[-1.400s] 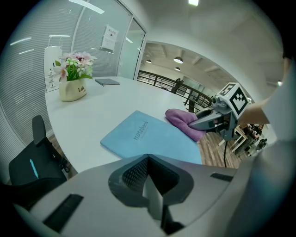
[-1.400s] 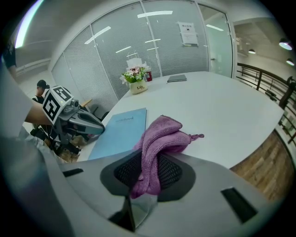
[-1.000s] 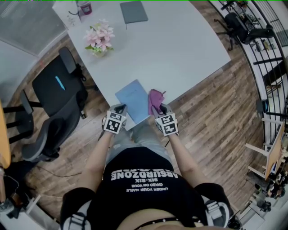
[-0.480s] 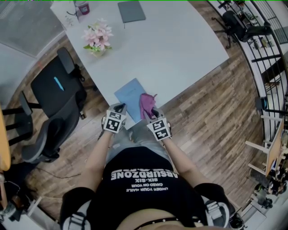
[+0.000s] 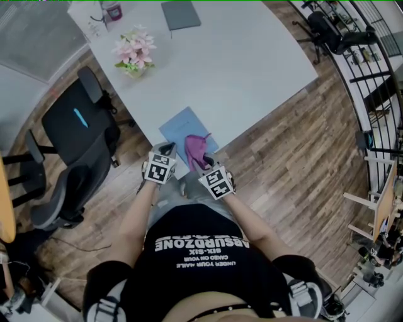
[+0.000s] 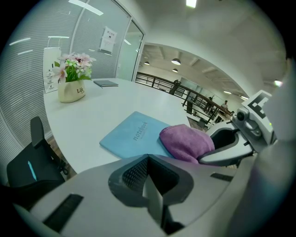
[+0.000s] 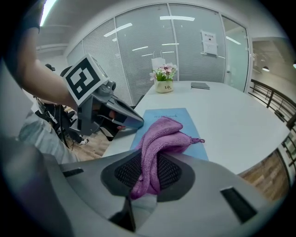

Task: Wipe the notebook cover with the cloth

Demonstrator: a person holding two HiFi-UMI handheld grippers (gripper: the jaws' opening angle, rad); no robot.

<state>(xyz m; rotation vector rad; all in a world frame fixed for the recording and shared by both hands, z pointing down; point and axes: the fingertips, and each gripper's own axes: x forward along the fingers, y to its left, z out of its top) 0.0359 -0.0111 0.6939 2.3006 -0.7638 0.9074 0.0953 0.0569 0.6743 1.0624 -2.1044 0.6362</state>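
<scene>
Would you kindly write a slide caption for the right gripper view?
Right gripper clamps a purple cloth resting on the blue notebook on the white table.

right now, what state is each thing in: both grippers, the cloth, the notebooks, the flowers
light blue notebook: closed, flat on the white table
purple towelling cloth: bunched, resting on the blue notebook's cover
right gripper: shut on the cloth
left gripper: shut, empty
grey notebook: closed, flat at the table's far end
pot of pink flowers: upright

Black T-shirt [image 5: 200, 267], white lettering [image 5: 201, 245]; light grey trousers [image 5: 179, 195].
</scene>
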